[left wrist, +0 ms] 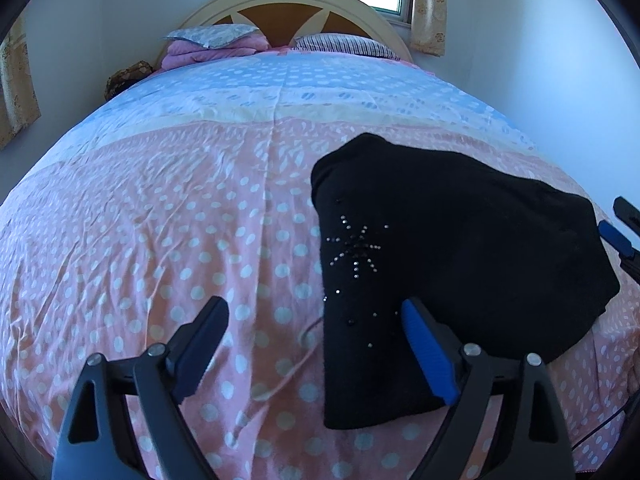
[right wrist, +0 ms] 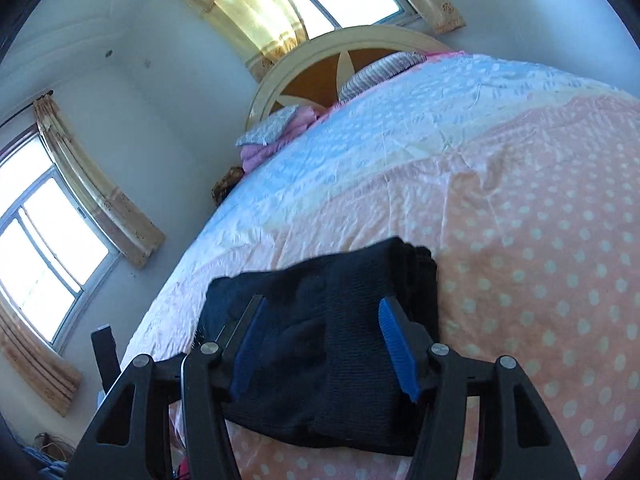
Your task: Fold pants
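Black knit pants (left wrist: 460, 240) folded into a thick slab on wrinkled dotted sheet (left wrist: 160, 220) – left gripper (left wrist: 316, 328) released, right gripper (right wrist: 320, 320) released, pads clear

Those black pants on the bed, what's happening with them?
A person with a handheld gripper in each hand is folding the black pants on the polka-dot bedspread. The pants already lie in a compact folded bundle. The left gripper is wide open at the bundle's edge, gripping nothing. The right gripper is open above the fabric, not pinching it.
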`<state>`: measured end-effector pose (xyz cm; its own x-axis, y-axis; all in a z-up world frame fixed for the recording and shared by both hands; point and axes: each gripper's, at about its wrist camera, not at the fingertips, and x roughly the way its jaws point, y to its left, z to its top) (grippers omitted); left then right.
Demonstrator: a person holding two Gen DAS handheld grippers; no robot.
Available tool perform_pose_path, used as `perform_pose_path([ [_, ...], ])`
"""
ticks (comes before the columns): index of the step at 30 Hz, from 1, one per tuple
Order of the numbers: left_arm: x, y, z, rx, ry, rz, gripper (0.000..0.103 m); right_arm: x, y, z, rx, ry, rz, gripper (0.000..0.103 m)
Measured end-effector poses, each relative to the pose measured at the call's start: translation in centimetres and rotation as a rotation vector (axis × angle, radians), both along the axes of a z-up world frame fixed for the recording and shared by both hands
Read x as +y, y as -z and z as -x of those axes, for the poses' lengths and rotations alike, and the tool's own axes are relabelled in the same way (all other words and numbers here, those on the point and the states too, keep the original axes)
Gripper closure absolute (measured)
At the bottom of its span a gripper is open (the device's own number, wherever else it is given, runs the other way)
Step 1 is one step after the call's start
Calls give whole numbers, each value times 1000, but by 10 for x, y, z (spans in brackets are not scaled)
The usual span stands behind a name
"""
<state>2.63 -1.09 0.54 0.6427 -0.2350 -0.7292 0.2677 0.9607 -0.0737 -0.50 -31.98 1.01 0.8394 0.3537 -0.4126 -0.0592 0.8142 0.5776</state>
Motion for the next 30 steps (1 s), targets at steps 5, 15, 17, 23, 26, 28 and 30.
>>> perform_pose_path([
  [5, -1, 2, -1, 2, -2, -3, 11, -10, -7, 10, -59, 83, 28, 39],
  [15, 2, 5, -4, 10, -4, 13, 9, -22, 16, -3, 36, 111, -12, 39],
  [17, 5, 5, -3, 5, 4, 23, 9, -21, 18, -1, 34, 120, -6, 39],
  [23, 27, -14, 2, -41, 21, 92, 10, 2, -6, 17, -96, 113, 145, 39],
  [26, 43, -30, -6, -72, 20, 136, 18, 36, -16, 17, -158, 12, 237, 39],
  [28, 50, -34, -21, -22, 59, 218, 29, 58, -10, 8, -123, -68, 267, 39],
  [30, 54, -31, -42, 54, 104, 326, 32, 77, 3, -4, -53, -132, 303, 39],
])
